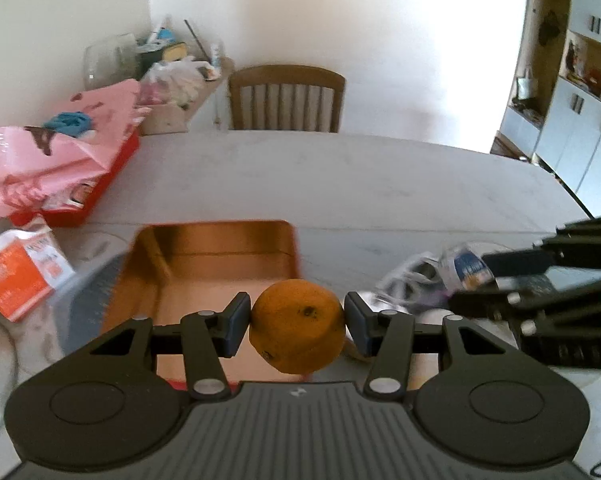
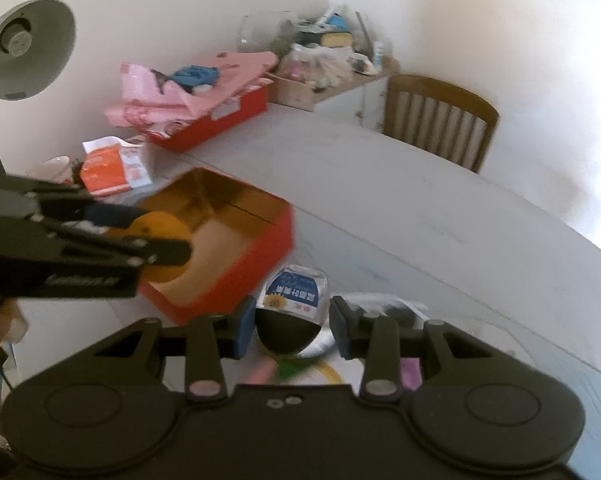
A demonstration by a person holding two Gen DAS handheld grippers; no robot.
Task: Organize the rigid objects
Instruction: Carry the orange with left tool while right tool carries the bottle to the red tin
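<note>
My left gripper (image 1: 297,326) is shut on an orange (image 1: 297,326) and holds it above the near edge of an open red tin box (image 1: 216,258) with a golden inside. In the right wrist view the same orange (image 2: 162,236) hangs over that box (image 2: 236,264), partly hidden by the left gripper. My right gripper (image 2: 293,326) holds a clear jar with a blue label and a black lid (image 2: 288,332) between its pads; the jar (image 1: 466,266) also shows blurred in the left wrist view.
The white table (image 1: 380,184) carries a red tray under pink bags (image 1: 56,160), an orange-and-white packet (image 1: 20,276), a desk lamp (image 2: 24,52) and a bowl (image 2: 54,166). A wooden chair (image 1: 286,98) stands at the far side. Papers and small items (image 2: 384,308) lie under my right gripper.
</note>
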